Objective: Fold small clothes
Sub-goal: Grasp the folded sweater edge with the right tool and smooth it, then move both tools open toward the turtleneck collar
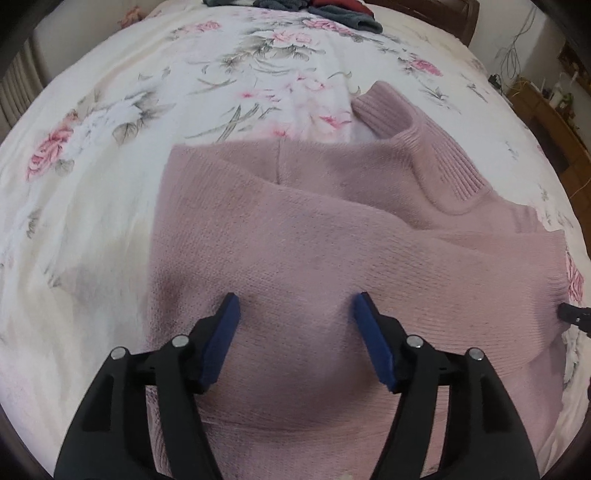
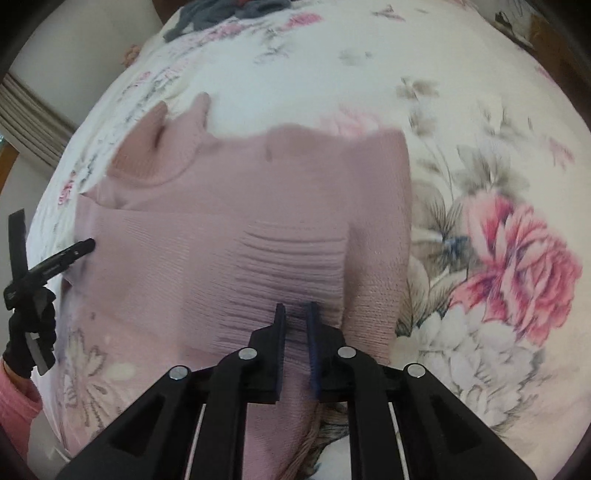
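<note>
A mauve knitted sweater [image 1: 332, 240] lies on a bed covered with a floral sheet [image 1: 110, 110], its body partly folded over itself and its ribbed turtleneck collar [image 1: 424, 147] pointing toward the far right side of the bed. The left gripper [image 1: 295, 306] hovers just above the near part of the sweater with its blue-padded fingers [image 1: 221, 339] spread wide apart, nothing between them. In the right wrist view, the right gripper [image 2: 295, 310] has its two fingers drawn close together, pinching a raised fold of the sweater's ribbed cuff or hem [image 2: 295, 258]; the cloth runs up between the pads and bunches beneath them. Whether that ribbed band belongs to a sleeve or the hem cannot be told. At the left edge of the same view the other gripper [image 2: 79, 247] reaches the sweater's edge, held by a hand in a black glove [image 2: 31, 332] with a pink sleeve [image 2: 18, 402] behind it. At the far end of the bed lies a pile of dark grey and red clothes [image 1: 332, 11], well apart from the sweater. A wooden cabinet [image 1: 554, 122] stands beyond the bed's right edge.
</note>
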{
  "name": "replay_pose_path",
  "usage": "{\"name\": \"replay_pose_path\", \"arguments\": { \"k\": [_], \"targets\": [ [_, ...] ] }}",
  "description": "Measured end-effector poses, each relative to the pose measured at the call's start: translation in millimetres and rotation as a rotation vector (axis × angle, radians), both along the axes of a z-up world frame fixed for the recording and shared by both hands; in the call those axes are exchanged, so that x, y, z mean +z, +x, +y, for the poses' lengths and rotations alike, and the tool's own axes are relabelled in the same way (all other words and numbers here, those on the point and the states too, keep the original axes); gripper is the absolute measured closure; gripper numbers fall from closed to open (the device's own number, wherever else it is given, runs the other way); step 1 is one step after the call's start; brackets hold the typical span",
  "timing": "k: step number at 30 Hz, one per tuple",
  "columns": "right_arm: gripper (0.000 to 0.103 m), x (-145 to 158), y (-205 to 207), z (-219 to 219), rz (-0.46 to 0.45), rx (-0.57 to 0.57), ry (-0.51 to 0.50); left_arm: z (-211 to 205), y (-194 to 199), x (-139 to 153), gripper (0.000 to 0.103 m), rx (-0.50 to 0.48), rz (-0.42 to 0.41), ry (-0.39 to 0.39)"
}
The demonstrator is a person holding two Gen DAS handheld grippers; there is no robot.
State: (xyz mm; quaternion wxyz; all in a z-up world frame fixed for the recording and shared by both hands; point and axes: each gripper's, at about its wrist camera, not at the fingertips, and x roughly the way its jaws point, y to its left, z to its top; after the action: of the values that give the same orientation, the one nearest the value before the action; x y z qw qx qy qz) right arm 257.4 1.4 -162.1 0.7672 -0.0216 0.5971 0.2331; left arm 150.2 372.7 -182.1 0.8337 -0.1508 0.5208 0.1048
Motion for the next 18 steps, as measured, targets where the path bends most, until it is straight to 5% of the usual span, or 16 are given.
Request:
{"name": "replay_pose_path", "arguments": {
  "k": [10, 15, 18],
  "targets": [
    [0.089, 0, 8, 7, 0.033, 0.016, -0.009, 0, 0, 4, 0.037, -0.006, 0.012, 0.0],
    [0.066, 35, 25, 24, -0.013, 0.044, 0.048, -6, 12, 39, 0.036, -0.051, -0.06, 0.043],
    [0.065, 45, 50, 49, 0.006, 0.059, 0.113, -10, 39, 52, 0.035, -0.065, -0.075, 0.044]
  ]
}}
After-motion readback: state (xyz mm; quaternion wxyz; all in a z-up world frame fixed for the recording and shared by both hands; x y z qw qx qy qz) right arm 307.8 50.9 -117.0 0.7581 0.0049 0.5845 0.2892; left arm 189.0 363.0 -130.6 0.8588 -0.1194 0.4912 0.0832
